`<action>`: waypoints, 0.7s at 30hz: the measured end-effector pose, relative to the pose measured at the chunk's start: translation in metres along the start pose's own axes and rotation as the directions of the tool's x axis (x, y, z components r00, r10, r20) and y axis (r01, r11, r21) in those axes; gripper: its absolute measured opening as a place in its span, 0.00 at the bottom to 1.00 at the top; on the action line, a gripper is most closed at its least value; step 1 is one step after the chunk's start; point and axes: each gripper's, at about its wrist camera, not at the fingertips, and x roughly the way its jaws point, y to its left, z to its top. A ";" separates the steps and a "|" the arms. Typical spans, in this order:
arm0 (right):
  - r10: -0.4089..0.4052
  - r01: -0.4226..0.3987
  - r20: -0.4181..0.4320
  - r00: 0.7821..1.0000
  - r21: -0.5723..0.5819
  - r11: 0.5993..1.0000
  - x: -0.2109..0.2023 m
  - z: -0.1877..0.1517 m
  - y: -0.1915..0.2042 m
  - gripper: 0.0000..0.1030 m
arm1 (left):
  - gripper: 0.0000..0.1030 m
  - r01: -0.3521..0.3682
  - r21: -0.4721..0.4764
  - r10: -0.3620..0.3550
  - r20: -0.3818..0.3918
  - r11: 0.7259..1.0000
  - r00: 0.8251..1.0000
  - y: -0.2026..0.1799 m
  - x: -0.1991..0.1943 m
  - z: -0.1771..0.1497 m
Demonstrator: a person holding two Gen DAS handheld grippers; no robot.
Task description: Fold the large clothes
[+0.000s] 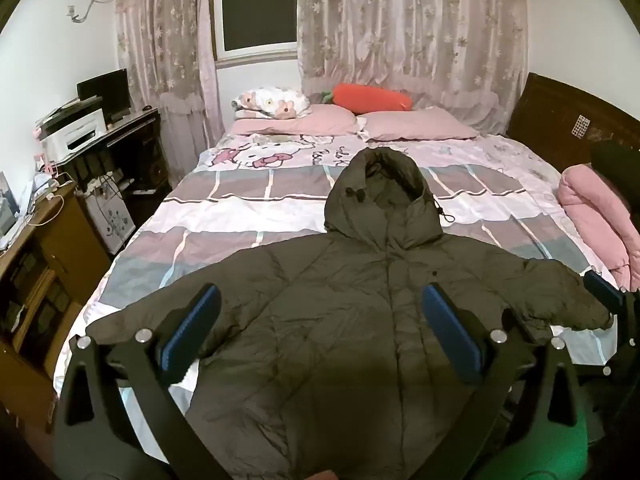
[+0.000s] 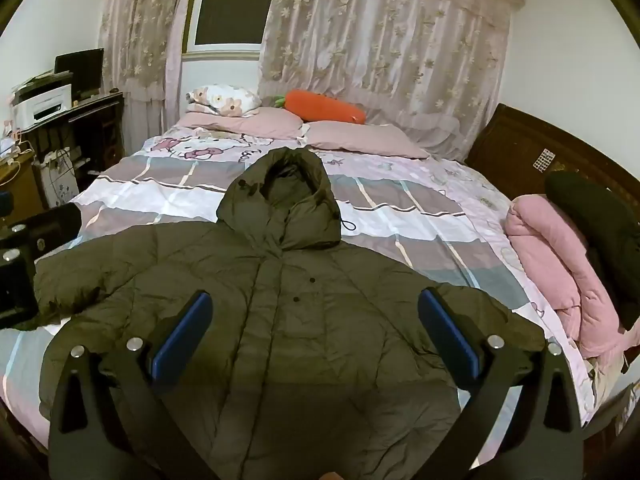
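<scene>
Just jacket beneath open tongs

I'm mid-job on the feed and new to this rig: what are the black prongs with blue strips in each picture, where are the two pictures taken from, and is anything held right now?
The prongs are the two fingers of a hand-held gripper, and the blue strips are their pads. A person holds one gripper in each hand, and a camera on each looks forward along its fingers. One picture comes from the left gripper, the other from the right gripper. Both stand wide open above the clothing and hold nothing. On the bed a dark olive hooded puffer jacket lies spread flat, front up, sleeves out to the sides, hood towards the pillows. A folded pink quilt sits at the bed's right edge, and a carrot-shaped cushion lies by the pillows.
</scene>
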 end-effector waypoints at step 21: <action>-0.001 0.001 -0.011 1.000 -0.011 1.000 0.005 -0.002 0.002 0.99 | 0.98 0.001 0.013 -0.001 0.007 1.000 1.000 0.001 -0.005 0.001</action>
